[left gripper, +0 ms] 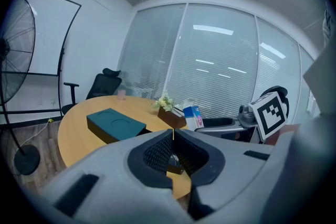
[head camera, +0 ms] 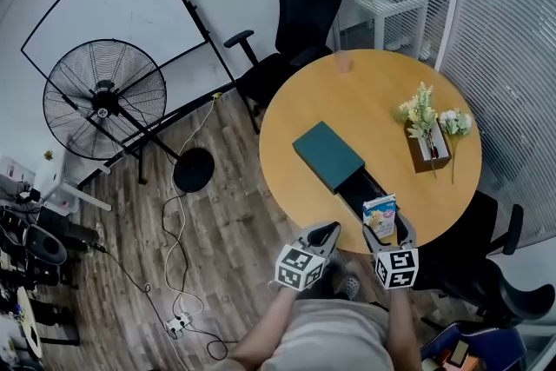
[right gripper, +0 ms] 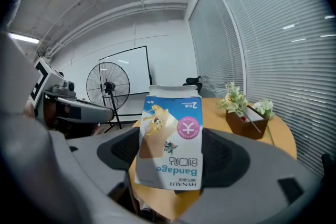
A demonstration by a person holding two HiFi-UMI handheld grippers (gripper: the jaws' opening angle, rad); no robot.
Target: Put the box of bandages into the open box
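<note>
**Right gripper holds the carton at the table's near edge, short of the open box.**

The round table [head camera: 365, 100] carries the open box [head camera: 358, 184], its dark tray exposed toward the person and its teal cover [head camera: 327, 154] lying at the far end. The box of bandages [head camera: 380, 213] stands on end, clamped between the jaws of the right gripper [head camera: 388, 232], just beside the tray's near end and not yet over it. The left gripper [head camera: 328, 230] has its jaws pressed together with nothing in them. Judgement: carry the carton forward until it is centred over the tray, lower it inside the walls, then release; laying it flat probably fits better. Only the head view shows the tray opening and the gap to it. Only the right gripper view shows the clamp on the carton's lower part and the inverted print.
</note>
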